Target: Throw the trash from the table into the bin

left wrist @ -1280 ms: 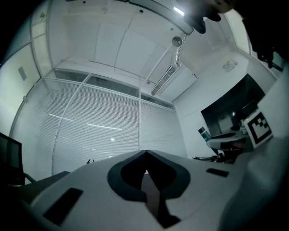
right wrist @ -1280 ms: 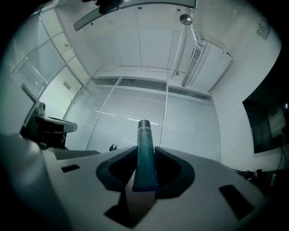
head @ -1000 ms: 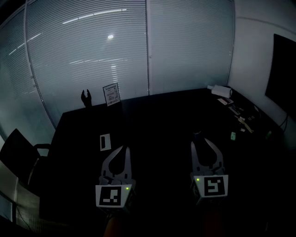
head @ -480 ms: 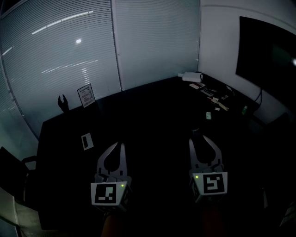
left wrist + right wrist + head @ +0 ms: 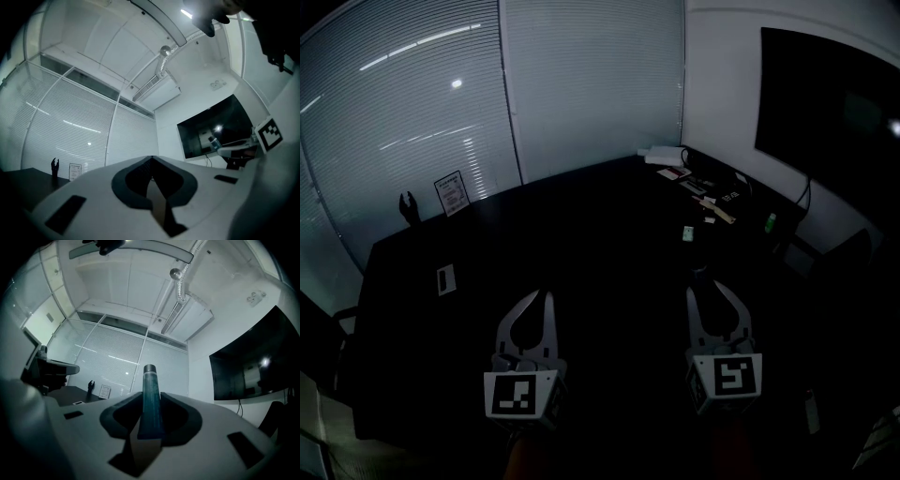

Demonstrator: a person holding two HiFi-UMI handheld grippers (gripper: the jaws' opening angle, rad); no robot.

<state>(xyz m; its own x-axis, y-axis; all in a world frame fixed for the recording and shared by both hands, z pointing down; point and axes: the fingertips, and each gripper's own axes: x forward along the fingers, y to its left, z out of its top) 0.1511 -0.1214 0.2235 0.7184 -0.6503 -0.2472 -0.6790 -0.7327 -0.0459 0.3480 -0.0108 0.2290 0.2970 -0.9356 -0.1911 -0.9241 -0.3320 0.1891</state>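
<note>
The 2 tools are side by side over the near edge of the dark worktop [image 5: 581,244], both pointing away toward the far side.

The left tool [image 5: 543,298] is empty. In the left gripper view its jaws meet at the tips with nothing between them.

The right tool [image 5: 708,292] is clamped narrow on a dark blue-green tube [image 5: 150,399]. The tube's flat end sits between the jaws and its pale capped end [image 5: 149,368] sticks out past the tips, pointing away. From the head view the tube is only a dark stub [image 5: 701,274] beyond the jaw tips, above the near right part of the worktop.

A small white card [image 5: 445,278] lies flat toward the left of the worktop. At the far left edge a small framed sign [image 5: 450,192] stands upright, with a dark hand-shaped figure [image 5: 409,206] just beside it on the left.

A scatter of small items [image 5: 712,202] lies along the far right corner, next to a white box [image 5: 661,155]. A small green and white packet [image 5: 687,232] lies apart from them, nearer the middle.

Closed blinds [image 5: 487,103] run behind the worktop, and a dark wall screen [image 5: 825,112] hangs on the right.
</note>
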